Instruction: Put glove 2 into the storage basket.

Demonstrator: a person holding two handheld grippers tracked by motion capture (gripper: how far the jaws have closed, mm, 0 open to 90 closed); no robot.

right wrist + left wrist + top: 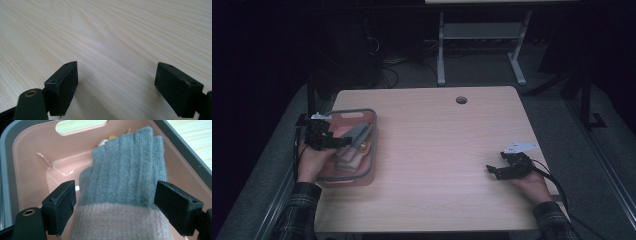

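Observation:
A pink bin with a grey rim stands at the table's left edge. In it lies a knitted sock, grey at the cuff and pale pink below. My left gripper hangs over the bin, held by the person's left hand. In the left gripper view the sock lies between the two black jaws of the left gripper, which stand wide and do not squeeze it, above the bin's pink wall. My right gripper rests low near the table's right edge. Its jaws are open over bare wood.
The light wooden table has a round cable hole near its far edge. A small yellow and white item peeks out behind the sock in the bin. Another desk's white legs stand beyond on the dark floor.

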